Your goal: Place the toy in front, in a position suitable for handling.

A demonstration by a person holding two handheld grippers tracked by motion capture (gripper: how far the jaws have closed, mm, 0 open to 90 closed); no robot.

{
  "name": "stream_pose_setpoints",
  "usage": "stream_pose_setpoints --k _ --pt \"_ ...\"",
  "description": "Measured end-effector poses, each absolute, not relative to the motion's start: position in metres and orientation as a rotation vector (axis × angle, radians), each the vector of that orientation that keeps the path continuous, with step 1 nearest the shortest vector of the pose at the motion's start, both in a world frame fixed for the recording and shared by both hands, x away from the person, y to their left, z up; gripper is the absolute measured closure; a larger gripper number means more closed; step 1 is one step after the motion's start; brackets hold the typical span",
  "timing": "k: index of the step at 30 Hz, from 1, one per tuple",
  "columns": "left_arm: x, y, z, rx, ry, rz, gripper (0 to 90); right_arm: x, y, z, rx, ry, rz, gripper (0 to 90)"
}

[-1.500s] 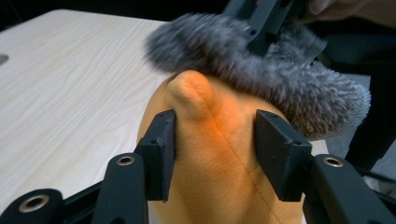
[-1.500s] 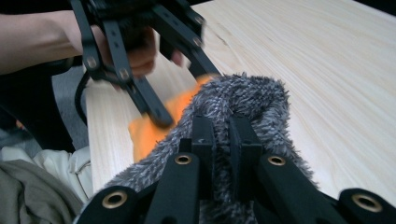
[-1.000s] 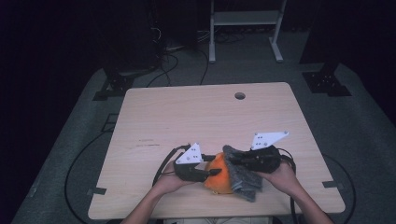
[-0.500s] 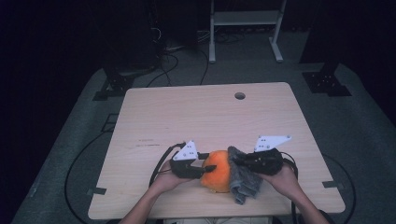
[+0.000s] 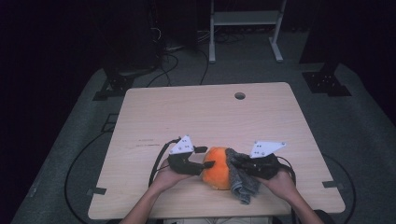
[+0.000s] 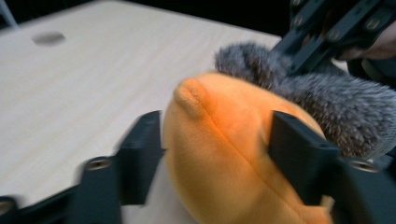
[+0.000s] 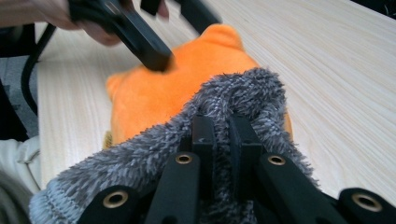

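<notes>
An orange plush toy (image 5: 216, 173) lies near the table's front edge, with a grey fuzzy cloth (image 5: 242, 187) draped over its right side. My left gripper (image 5: 205, 157) is at the toy's left. Its jaws have just been opening and now stand apart on either side of the plush (image 6: 224, 177) without squeezing it. My right gripper (image 5: 232, 164) comes in from the right and is shut on a fold of the grey cloth (image 7: 140, 158), pinched between its jaws (image 7: 222, 126). Beyond that fold the orange plush (image 7: 154, 93) shows, with the other gripper's jaw resting on it.
The light wooden table (image 5: 201, 112) has a round cable hole (image 5: 240, 95) near its far edge. Black cables trail from both grippers off the front. A white metal frame (image 5: 243, 18) stands on the dark floor behind the table.
The left gripper's jaws have spread apart around the plush. The right gripper has sunk a little with the cloth, and more of the orange toy now shows.
</notes>
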State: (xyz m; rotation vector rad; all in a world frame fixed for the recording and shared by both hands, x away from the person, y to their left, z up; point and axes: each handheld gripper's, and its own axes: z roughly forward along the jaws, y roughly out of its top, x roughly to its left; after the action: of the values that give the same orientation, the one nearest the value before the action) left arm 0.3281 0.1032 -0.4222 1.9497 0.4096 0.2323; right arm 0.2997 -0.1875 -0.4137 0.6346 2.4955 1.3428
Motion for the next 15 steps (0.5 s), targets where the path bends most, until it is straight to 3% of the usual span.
stream_pose_setpoints --k 2,5,7,15 --pt "0.326 0.102 -0.422 1.948 0.363 0.235 32.5 0.303 -0.191 -0.414 0.647 2.491 1.357 82.2" --pt "0.323 0.096 -0.425 1.972 0.311 0.225 48.1 0.307 -0.196 -0.417 0.654 2.483 1.35 82.1" --pt "0.324 0.093 -0.425 1.971 0.304 0.221 53.0 0.31 -0.199 -0.419 0.666 2.479 1.341 82.1" --pt "0.327 0.089 -0.425 1.976 0.385 0.173 55.6 0.298 -0.205 -0.403 0.657 2.453 1.429 82.1"
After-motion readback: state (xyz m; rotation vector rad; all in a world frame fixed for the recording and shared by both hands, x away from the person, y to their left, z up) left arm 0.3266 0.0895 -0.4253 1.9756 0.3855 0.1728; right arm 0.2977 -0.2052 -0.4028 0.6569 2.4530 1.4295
